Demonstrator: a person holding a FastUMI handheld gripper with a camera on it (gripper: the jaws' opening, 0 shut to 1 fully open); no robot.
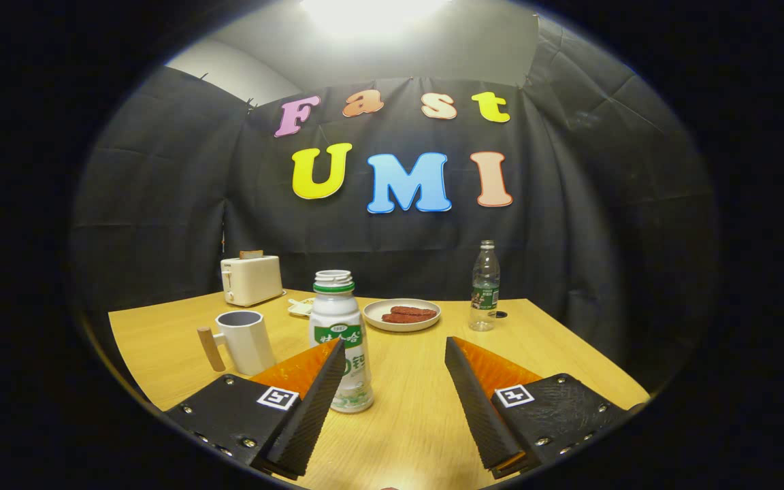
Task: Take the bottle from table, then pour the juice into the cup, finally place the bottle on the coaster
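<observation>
Tongs are spread apart, gripping nothing. Bottle stands upright on the surface, long axis vertical, uncapped mouth pointing up, just ahead of the left finger, which overlaps its lower side. Cup sits left of the bottle, handle toward the left. Beyond: toaster, plate, 1 clear water bottle.

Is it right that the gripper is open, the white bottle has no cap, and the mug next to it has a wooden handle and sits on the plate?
Not quite. The mug stands on the table, not on the plate, as the gripper view shows. The gripper is open and the white bottle capless.
</observation>
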